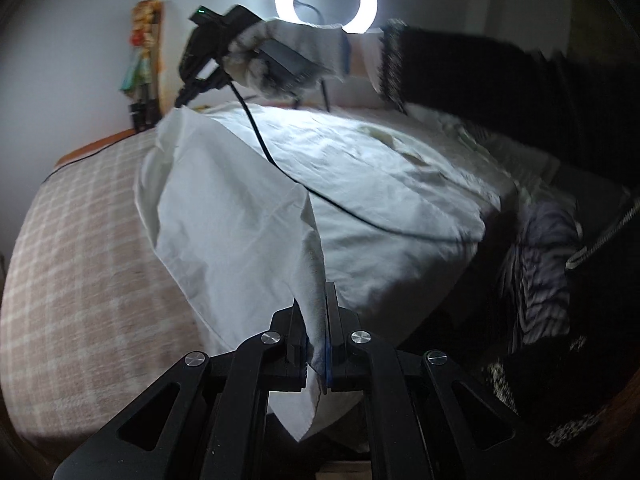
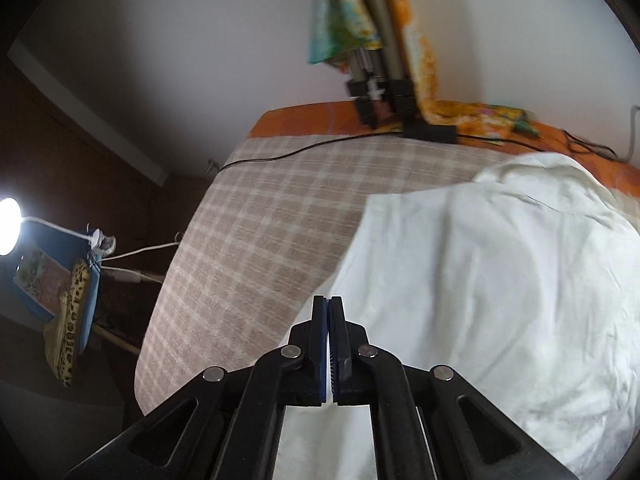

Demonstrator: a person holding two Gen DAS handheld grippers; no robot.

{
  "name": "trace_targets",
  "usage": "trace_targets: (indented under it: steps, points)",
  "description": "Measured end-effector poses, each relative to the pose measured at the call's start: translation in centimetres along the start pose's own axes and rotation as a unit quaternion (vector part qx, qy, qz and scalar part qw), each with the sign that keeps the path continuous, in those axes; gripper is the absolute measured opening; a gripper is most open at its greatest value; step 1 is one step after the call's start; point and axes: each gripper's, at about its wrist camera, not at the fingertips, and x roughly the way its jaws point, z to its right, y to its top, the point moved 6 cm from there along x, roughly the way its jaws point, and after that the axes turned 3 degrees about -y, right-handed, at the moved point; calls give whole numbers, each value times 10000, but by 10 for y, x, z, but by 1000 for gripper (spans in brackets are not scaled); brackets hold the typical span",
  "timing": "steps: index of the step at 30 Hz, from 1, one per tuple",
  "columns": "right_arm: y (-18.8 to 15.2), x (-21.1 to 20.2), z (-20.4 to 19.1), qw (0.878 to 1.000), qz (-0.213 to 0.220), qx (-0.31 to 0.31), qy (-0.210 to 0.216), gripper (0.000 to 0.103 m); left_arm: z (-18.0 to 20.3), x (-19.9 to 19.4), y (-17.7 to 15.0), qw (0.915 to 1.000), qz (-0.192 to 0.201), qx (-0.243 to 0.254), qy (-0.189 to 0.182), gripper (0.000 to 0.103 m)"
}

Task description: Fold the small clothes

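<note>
The left gripper (image 1: 316, 320), near, is clamped on a lifted edge of the white garment (image 1: 360, 184) spread on the checked bedcover (image 1: 80, 248), while the gloved right hand (image 1: 288, 56) holds the right gripper (image 2: 329, 328), pinching its far edge, raised.

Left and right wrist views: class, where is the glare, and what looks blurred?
Left wrist view: the ring light blows out white, and the gloved hand smears with motion. Right wrist view: a lamp glares at the left edge; the colourful cloth is soft.
</note>
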Motion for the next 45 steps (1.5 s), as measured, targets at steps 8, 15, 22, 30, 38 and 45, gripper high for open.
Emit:
trace_targets:
  steps: [8, 15, 22, 30, 38, 45]
  points:
    - [-29, 12, 57, 9988, 23, 94, -488, 0, 21, 39, -25, 9952, -738, 607, 188, 6]
    - [-37, -8, 47, 9830, 219, -895, -1591, 37, 20, 21, -26, 9991, -429, -35, 22, 24]
    - [-67, -22, -48, 9614, 407, -2682, -457, 69, -27, 5, -59, 9837, -266, -1776, 138, 29]
    - [-93, 26, -70, 9326, 83, -3492, -909, 75, -25, 30, -80, 9665, -430, -2520, -245, 29]
    - [-76, 43, -58, 9503, -33, -2974, -926, 72, -33, 31, -88, 9616, -451, -2703, -125, 29]
    - [-70, 27, -38, 9860, -885, -1213, -721, 60, -32, 35, -89, 9626, -533, -2651, -173, 29]
